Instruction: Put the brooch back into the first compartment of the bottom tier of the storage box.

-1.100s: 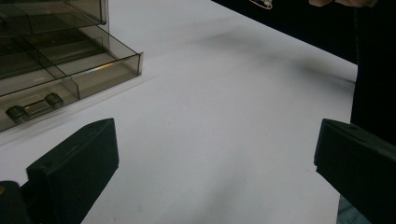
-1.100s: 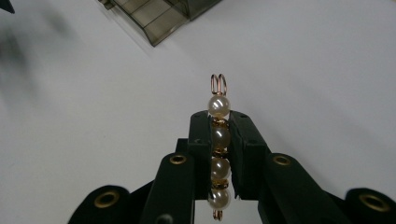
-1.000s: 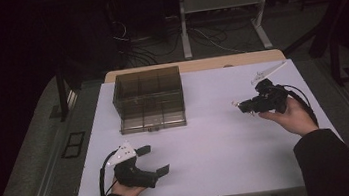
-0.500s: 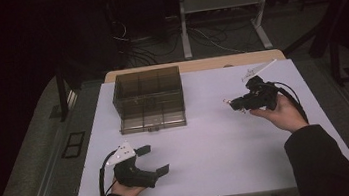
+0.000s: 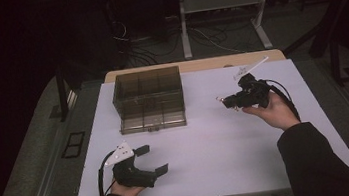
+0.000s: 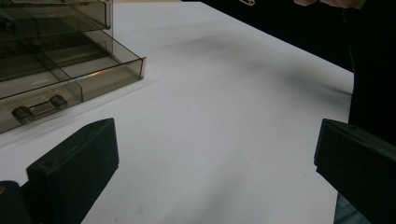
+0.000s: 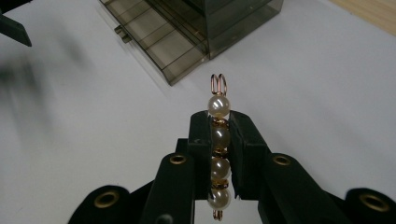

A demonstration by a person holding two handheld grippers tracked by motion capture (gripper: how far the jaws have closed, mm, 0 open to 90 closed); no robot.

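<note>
On the white counter [image 5: 248, 144] my smoky clear drawer box [image 5: 149, 99] stands toward the far left, its bottom drawer [image 6: 70, 88] pulled out, its upper part cut off in my left claw view. My left claw [image 5: 148, 162] rests near the near left corner, jaws spread wide and empty. My right claw [image 7: 218, 140], raised toward the far right edge, is clamped on a pearl pin [image 7: 218, 149]: four cream pearls on rose-gold wire, a loop poking out the tip, its lower end hidden.
</note>
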